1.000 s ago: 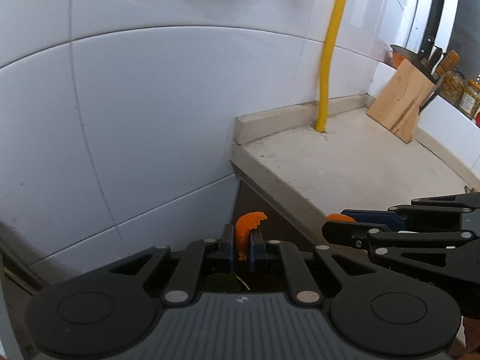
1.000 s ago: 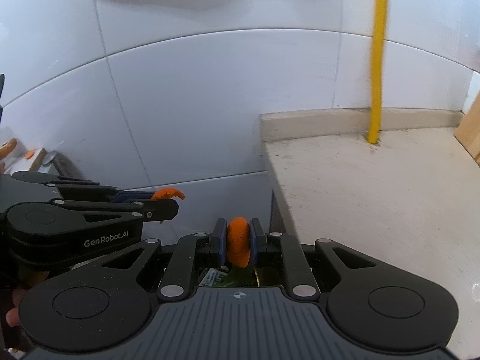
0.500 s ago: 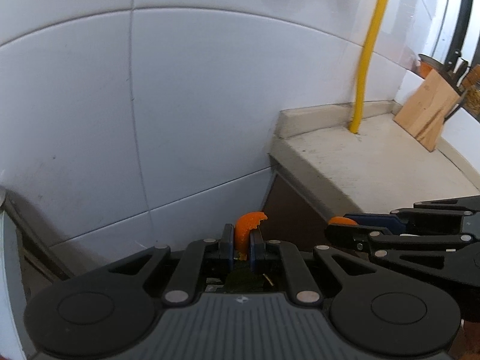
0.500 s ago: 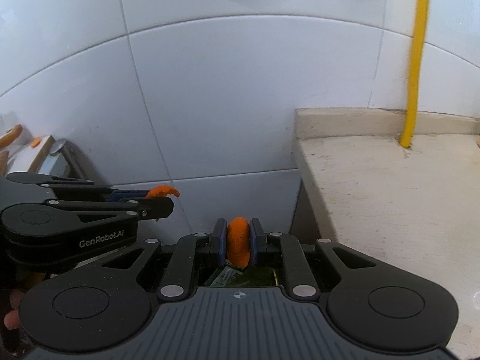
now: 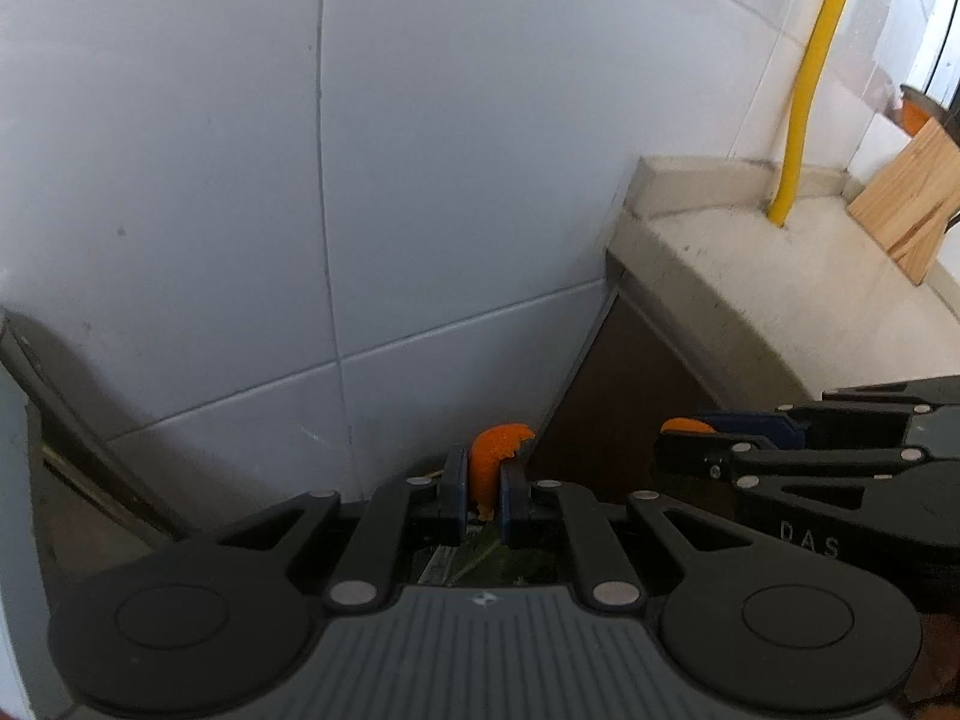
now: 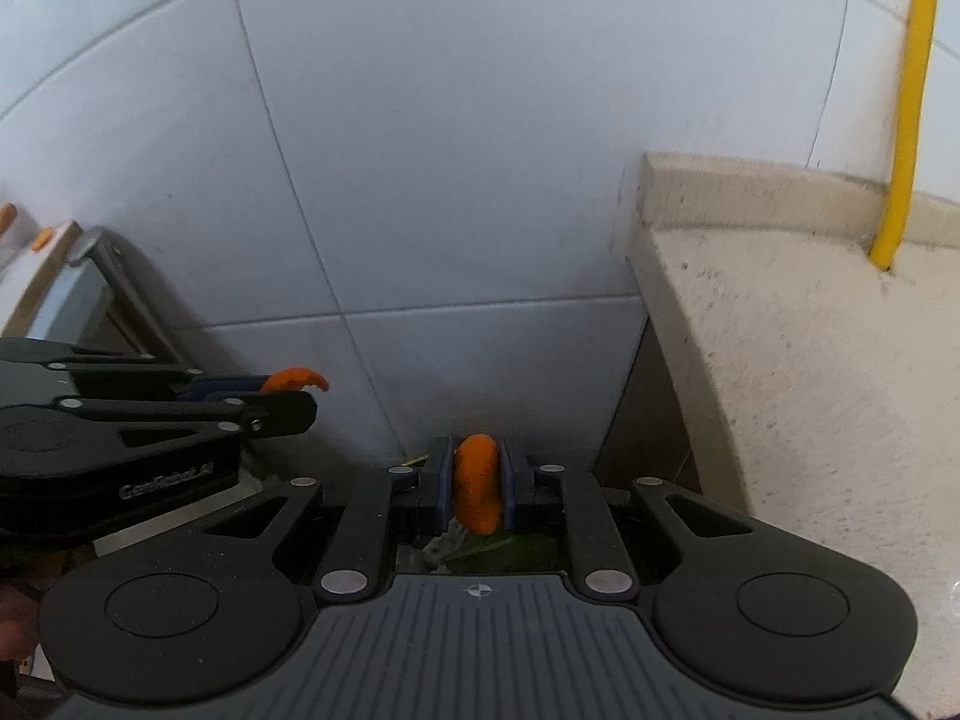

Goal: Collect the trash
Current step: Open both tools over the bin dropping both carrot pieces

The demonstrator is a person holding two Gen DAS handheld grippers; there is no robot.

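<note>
My left gripper is shut on a thin curled piece of orange peel that sticks up past its blue pads. My right gripper is shut on a thicker piece of orange peel. Each gripper shows in the other's view: the right gripper enters from the right edge with peel at its tip, and the left gripper comes in from the left with its curled peel. Both point down into the gap beside the counter. Below the fingers lie dark greenish scraps, partly hidden.
A white tiled wall fills the background. A beige stone counter stands on the right, with a yellow pipe at its back and a wooden knife block farther right. A metal-framed thing stands at the left.
Both grippers have moved left and down off the counter edge, toward the gap by the wall. The counter has shifted right in both views. Each keeps hold of its peel.
</note>
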